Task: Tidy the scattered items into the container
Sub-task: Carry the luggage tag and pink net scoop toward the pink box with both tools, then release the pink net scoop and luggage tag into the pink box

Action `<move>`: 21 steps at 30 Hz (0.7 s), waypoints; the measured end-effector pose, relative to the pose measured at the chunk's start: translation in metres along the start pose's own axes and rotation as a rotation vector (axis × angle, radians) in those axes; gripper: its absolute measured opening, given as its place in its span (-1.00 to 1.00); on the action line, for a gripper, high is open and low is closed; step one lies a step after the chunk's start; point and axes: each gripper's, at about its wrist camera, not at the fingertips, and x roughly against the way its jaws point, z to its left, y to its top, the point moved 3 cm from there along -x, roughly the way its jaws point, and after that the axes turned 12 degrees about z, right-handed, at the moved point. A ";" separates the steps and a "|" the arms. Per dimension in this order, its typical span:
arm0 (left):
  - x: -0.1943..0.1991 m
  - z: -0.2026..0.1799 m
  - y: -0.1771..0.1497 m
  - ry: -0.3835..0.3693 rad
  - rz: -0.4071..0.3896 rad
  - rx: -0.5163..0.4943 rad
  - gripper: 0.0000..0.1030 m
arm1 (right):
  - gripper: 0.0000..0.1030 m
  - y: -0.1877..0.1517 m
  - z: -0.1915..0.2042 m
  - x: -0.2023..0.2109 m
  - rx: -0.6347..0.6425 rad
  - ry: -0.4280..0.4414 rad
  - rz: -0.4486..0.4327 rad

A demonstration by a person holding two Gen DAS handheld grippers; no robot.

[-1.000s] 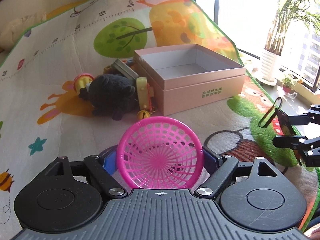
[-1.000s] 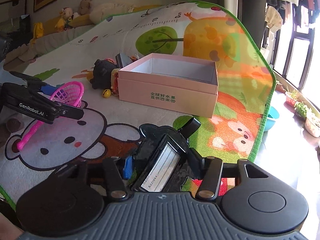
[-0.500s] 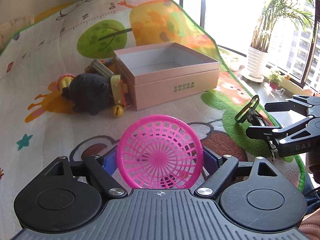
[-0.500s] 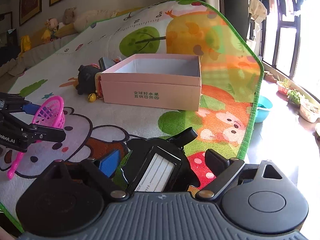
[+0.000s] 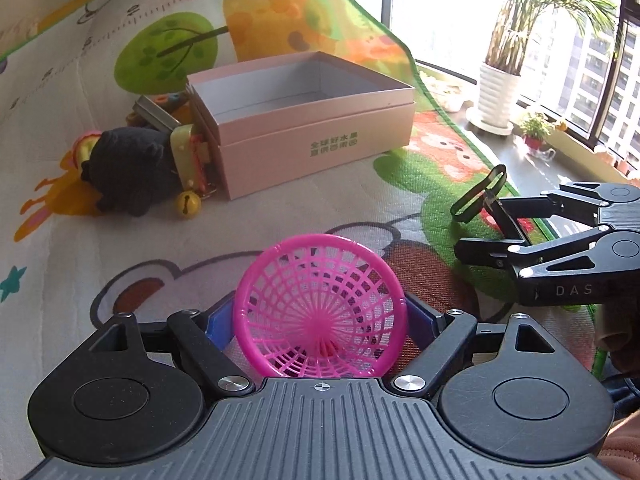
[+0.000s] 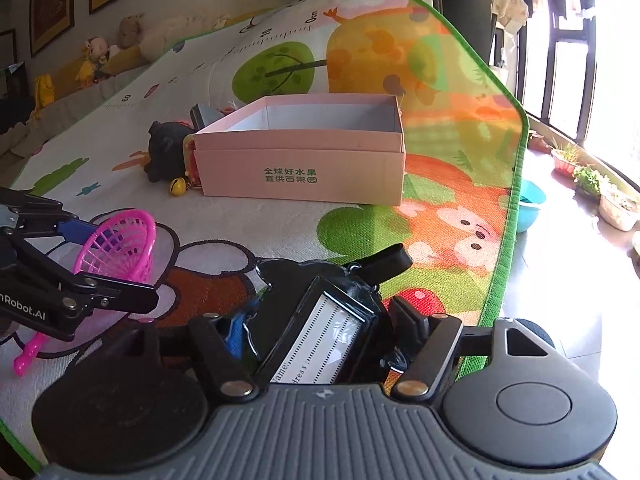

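A pink mesh scoop basket point(image 5: 320, 304) sits between the blue pads of my left gripper point(image 5: 320, 316), which is shut on it; its handle trails down toward the mat point(image 6: 24, 360). My right gripper point(image 6: 320, 320) has a black luggage tag point(image 6: 320, 328) with a white address card between its fingers. Its jaws are closing, and the pads meet the tag's edges. The tag's strap loop point(image 5: 476, 196) sticks out ahead. The open pink box point(image 5: 304, 132) stands ahead on the play mat and looks empty inside. Both grippers hover short of it.
Against the box's left side lie a black plush toy point(image 5: 128, 168), a yellow bell point(image 5: 188, 204) and several small toys. The mat's green edge point(image 6: 508, 220) runs on the right, with a blue bowl point(image 6: 528, 204) and potted plants point(image 5: 496, 96) beyond it.
My left gripper has moved a little toward the box with the scoop basket. The right jaws opened wide around the luggage tag, then narrowed onto it again.
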 end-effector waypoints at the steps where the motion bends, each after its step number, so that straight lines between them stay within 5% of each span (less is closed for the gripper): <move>1: 0.001 -0.001 0.001 0.006 -0.003 -0.001 0.71 | 0.34 0.000 0.002 0.004 0.006 -0.006 -0.023; 21: 0.042 -0.011 0.019 0.050 -0.110 -0.051 0.71 | 0.34 0.020 0.026 0.052 0.171 -0.068 -0.195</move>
